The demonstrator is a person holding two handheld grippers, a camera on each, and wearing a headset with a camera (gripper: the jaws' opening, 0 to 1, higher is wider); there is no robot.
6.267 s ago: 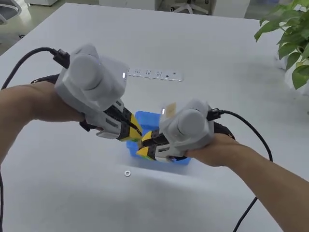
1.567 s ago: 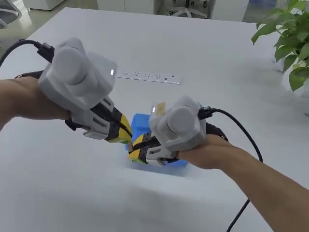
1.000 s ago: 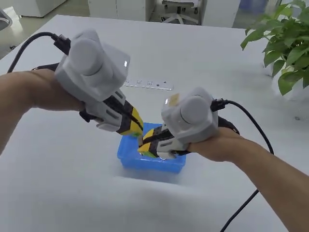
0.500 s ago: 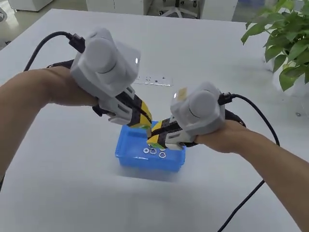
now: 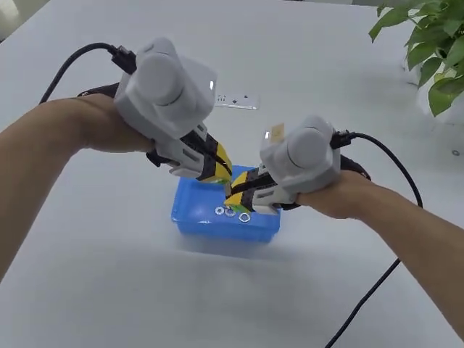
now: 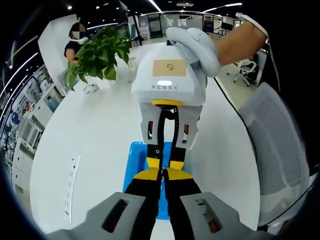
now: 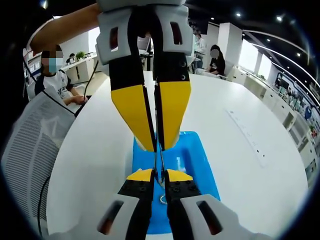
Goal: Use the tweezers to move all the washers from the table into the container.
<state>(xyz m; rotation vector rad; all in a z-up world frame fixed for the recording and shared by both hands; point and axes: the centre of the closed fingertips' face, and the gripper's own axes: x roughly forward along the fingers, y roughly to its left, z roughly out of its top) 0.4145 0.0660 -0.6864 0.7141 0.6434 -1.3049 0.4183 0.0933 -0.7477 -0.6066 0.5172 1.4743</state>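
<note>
The left claw [image 6: 161, 174] and right claw [image 7: 158, 176] are both clamping the tweezers [image 7: 157, 161] over the blue container [image 5: 217, 229], where washers [image 5: 230, 212] are lying.

container [image 5: 190, 217] of smooth blue plastic; washers [image 5: 230, 212] and tweezers [image 7: 155, 135] of bright metal; table top [image 5: 109, 275] matt, smooth white.

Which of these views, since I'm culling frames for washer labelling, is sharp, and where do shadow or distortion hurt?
Head view: even light, sharp; the washers read clearly in the blue container, which casts a soft shadow on the table. Left gripper view: fisheye bows the table's edges. Right gripper view: fisheye swells the left tongs.
</note>
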